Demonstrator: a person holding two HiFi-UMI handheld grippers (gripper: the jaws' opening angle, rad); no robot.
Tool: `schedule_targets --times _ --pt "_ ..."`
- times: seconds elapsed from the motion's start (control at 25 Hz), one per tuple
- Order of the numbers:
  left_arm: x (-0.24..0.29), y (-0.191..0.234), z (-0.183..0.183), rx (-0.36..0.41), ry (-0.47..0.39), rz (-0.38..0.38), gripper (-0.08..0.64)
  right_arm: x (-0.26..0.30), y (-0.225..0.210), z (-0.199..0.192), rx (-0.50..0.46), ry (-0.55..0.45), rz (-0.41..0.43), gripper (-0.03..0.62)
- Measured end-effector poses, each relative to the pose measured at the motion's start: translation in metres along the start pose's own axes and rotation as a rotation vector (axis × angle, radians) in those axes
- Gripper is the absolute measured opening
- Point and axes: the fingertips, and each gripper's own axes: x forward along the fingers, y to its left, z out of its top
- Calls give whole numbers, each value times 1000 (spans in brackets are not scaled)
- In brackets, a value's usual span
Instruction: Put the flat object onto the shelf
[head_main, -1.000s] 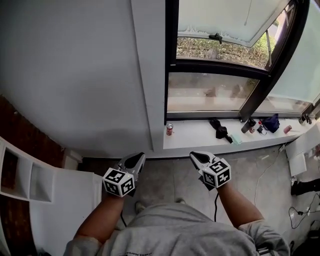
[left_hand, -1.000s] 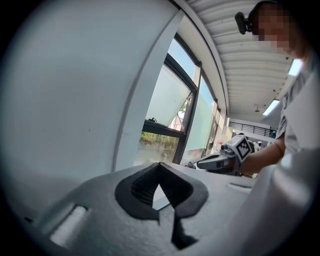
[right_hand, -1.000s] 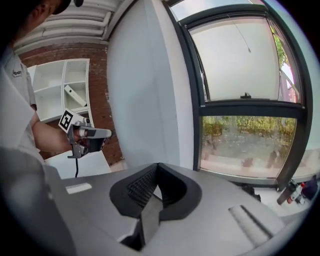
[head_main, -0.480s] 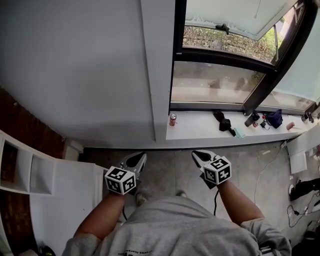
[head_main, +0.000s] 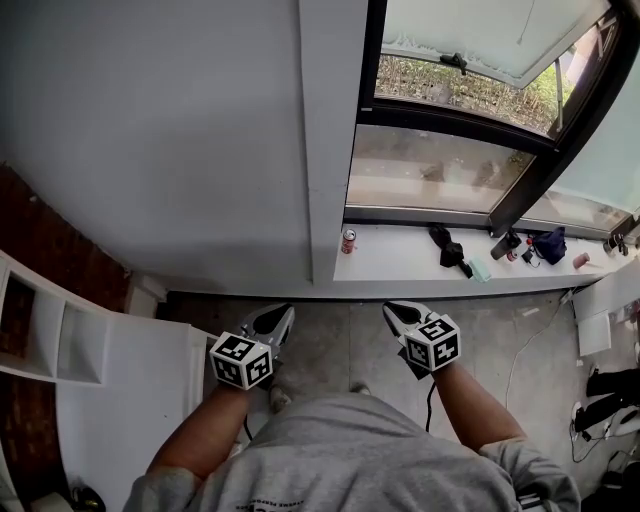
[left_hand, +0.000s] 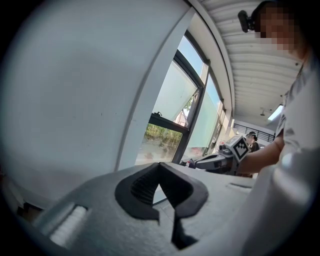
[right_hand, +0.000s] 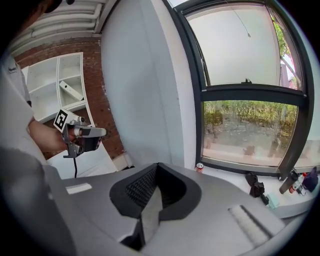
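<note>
In front of the person's waist, the left gripper (head_main: 282, 311) and right gripper (head_main: 389, 306) hover side by side, each with jaws pressed together on nothing, both aimed at the blank wall (head_main: 180, 150) and windowsill (head_main: 400, 268). The flat object is in neither gripper and I cannot pick it out for certain. A pale slab (right_hand: 70, 90) leans inside one compartment of the white shelf (head_main: 56, 338), off to the person's left, and may or may not be it. Risks as I judge them: closed jaws reaching a flat thing would only push or scrape it, and a thin edge pinched off-centre could pivot and drop. A swing toward the shelf could clip a divider. The cable (head_main: 432, 402) hanging from the right gripper could snag near the feet.
</note>
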Motion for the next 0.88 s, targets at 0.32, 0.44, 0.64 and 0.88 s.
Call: schedule_targets --times 0.32,0.44,0.64,0.88 --pt "-2 5 2 -5 -4 12 -6 4 1 6 -5 -5 8 8" --pt "-1 6 3 -4 -4 13 -6 6 0 7 -7 -5 12 8" --pt "1 8 5 -7 -4 12 -6 10 1 10 -11 -2 21 8" --pt "0 11 6 -8 -5 14 -6 13 3 12 -13 1 23 8"
